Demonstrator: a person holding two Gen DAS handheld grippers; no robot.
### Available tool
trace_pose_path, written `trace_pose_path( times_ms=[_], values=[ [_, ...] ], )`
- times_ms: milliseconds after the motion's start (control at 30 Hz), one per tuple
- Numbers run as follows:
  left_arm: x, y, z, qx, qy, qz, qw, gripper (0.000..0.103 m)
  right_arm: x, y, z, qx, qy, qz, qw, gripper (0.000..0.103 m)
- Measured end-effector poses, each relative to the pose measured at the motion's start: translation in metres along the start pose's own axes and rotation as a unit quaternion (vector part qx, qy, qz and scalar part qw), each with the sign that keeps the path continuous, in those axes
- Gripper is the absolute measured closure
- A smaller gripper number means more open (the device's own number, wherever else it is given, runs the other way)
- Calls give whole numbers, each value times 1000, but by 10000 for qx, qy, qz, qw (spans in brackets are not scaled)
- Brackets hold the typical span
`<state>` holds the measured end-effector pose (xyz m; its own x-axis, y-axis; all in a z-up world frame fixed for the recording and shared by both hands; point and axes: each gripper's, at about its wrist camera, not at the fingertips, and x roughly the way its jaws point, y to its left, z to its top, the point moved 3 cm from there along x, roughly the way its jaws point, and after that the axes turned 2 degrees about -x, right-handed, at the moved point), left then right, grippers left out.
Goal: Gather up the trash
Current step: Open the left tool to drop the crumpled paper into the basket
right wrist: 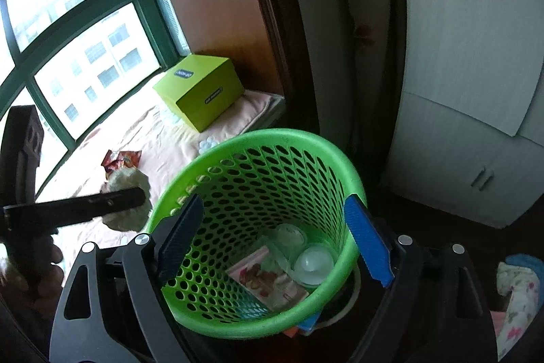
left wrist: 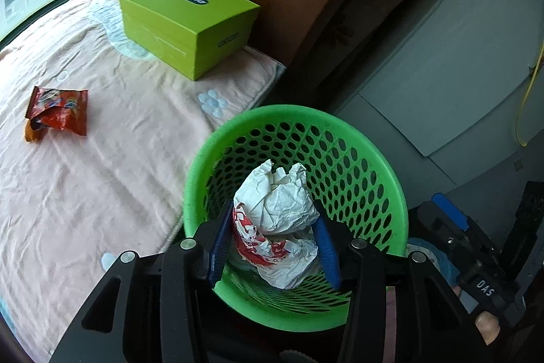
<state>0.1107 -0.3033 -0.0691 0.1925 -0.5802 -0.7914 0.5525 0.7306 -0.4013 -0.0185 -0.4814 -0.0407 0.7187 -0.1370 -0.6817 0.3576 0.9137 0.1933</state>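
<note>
My left gripper (left wrist: 273,216) is shut on a crumpled white paper with red print (left wrist: 282,203), held just over the near rim of a green perforated basket (left wrist: 295,111). In the right wrist view the same paper ball (right wrist: 127,189) shows left of the basket (right wrist: 272,135). My right gripper (right wrist: 275,203) stands open above the basket's mouth with nothing between its blue pads (right wrist: 369,244). At the basket's bottom lie clear plastic cups (right wrist: 312,262) and a printed packet (right wrist: 268,281). A red snack wrapper (left wrist: 57,111) lies on the bed to the left.
A lime-green box (left wrist: 190,22) sits at the far corner of the pink-blanketed bed (left wrist: 102,193), under a green-framed window (right wrist: 68,22). A grey cabinet (right wrist: 459,91) stands right of the basket. Flowered cloth (right wrist: 516,288) lies at the lower right.
</note>
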Motion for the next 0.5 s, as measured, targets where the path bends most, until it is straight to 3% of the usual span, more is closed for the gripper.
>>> trace_pose_path(
  times_ms=[200,333,500],
  values=[
    [8,-9,-2,77,119,-98,9999,53,-2,0,0,55,-14,69,10000,17],
    [10,-10,-3,55,154,-102,9998,43,-2,2,0,44,-15,99,9999,17],
    [6,-2,-1,-2,103,-44,9999,43,-1,6,2,7,-5,133,9999,17]
  ],
)
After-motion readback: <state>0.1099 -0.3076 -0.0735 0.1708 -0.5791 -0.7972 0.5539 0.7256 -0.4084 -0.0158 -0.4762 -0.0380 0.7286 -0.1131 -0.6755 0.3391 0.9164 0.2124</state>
